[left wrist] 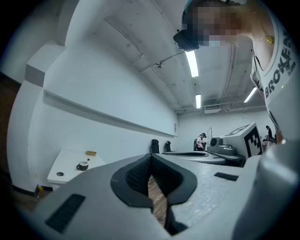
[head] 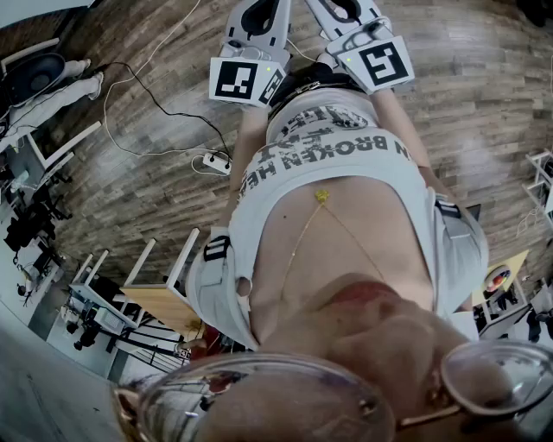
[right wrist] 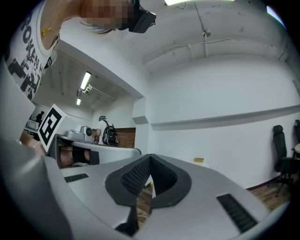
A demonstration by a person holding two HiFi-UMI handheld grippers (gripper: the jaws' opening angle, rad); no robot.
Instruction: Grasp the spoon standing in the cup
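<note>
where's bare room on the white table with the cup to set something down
In the left gripper view, the white table is bare along its back left, between the dark round spot near the front corner and the tan block at the back edge. Its right half is crowded: the cup with its spoon stands just in front of the block.

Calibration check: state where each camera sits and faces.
Head view: on the head, facing steeply down; shirt, left gripper, right gripper, wood floor.
Left gripper view: on that gripper, level along shut jaws toward table and cup; shirt at right.
Right gripper view: on that gripper, level toward white wall; shirt at left.
Shared: shirt in all three.
</note>
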